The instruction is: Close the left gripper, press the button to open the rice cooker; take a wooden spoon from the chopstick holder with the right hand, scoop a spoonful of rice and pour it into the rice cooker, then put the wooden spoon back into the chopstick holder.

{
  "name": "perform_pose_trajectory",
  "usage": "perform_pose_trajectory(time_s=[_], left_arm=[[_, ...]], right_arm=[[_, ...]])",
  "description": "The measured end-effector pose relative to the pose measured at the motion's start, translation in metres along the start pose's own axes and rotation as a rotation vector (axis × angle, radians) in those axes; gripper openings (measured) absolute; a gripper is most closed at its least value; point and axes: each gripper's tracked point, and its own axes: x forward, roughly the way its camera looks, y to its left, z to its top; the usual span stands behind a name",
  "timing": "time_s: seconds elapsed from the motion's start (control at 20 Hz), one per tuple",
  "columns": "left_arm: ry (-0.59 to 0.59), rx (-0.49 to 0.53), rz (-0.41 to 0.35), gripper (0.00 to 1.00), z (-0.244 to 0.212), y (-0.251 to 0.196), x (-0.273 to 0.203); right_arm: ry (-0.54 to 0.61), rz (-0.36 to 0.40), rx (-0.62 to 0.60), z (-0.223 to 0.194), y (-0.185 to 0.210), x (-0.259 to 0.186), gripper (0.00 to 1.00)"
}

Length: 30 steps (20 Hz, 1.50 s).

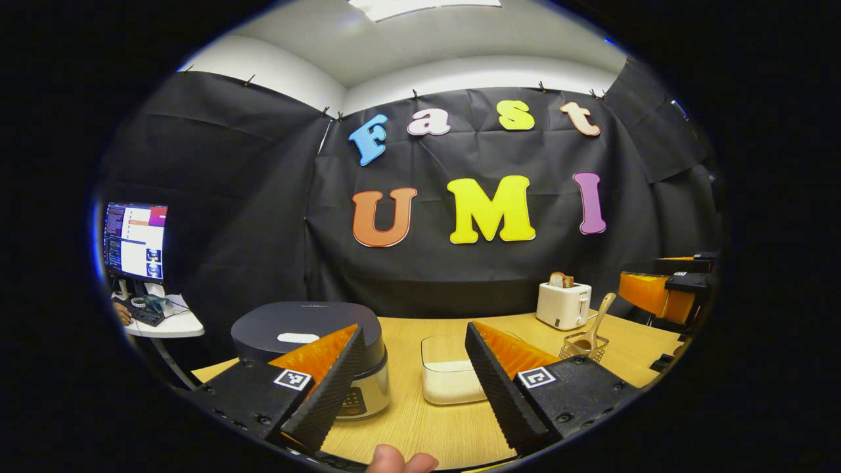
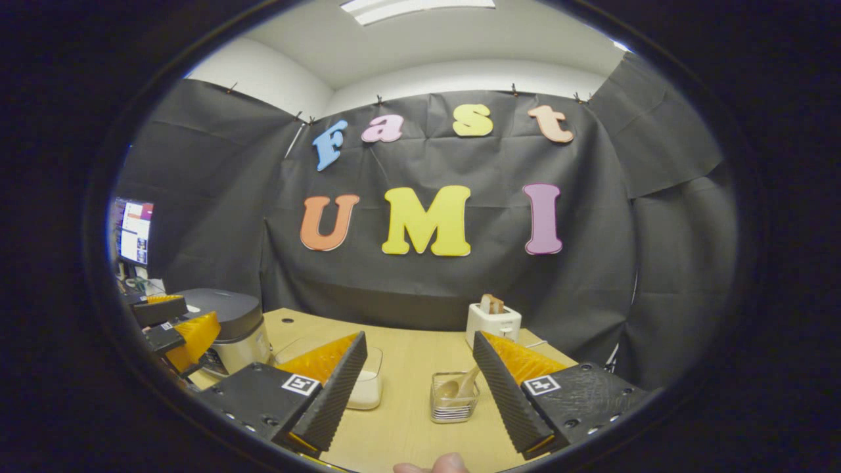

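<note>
- In the left gripper view, the dark round-lidded rice cooker (image 1: 309, 341), lid down, is seen at lower left behind the left gripper (image 1: 415, 358), whose jaws are spread wide and hold nothing.
- The clear rectangular container of white rice (image 1: 448, 376) lies at lower centre on the pale wooden table (image 1: 420, 427).
- The wire chopstick holder (image 1: 583, 347), lower right, holds the wooden spoon (image 1: 594, 325).
- In the right gripper view, the right gripper (image 2: 420, 364) is seen wide apart and empty at the bottom.

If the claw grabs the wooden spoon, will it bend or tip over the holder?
The wooden spoon looks stiff, so it probably won't bend. Its handle leans out above the small chopstick holder, so a sideways pull might tip that holder; lifting straight up seems safer. It looks light, so the open right claw should carry it easily.
</note>
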Motion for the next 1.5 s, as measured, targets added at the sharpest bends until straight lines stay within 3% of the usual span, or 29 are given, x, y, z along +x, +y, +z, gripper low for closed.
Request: perform_pose_trajectory(time_s=[0.1,0.65,0.85,1.15,1.35,1.5], left_arm=[[0.007,0.011,-0.019,0.98,-0.003,0.0,0.001],[0.026,0.029,0.034,0.98,-0.01,-0.002,0.003],[0.038,0.01,0.088,0.98,-0.014,-0.001,0.001],[0.067,-0.003,0.21,0.98,0.001,0.037,-0.004],[0.125,0.048,0.28,0.98,0.008,0.077,-0.002],[0.204,0.028,0.278,0.92,0.004,0.092,0.004]], right_arm=[[0.006,0.004,0.008,-0.002,-0.001,-0.001,0.96],[0.029,0.036,0.025,-0.017,-0.012,0.018,0.96],[0.066,0.061,-0.002,-0.026,-0.029,0.025,0.95],[0.092,0.142,0.037,-0.04,-0.036,0.038,0.95],[0.085,0.202,0.059,-0.038,-0.033,0.042,0.95],[0.067,0.21,0.046,-0.034,-0.037,0.045,0.96]])
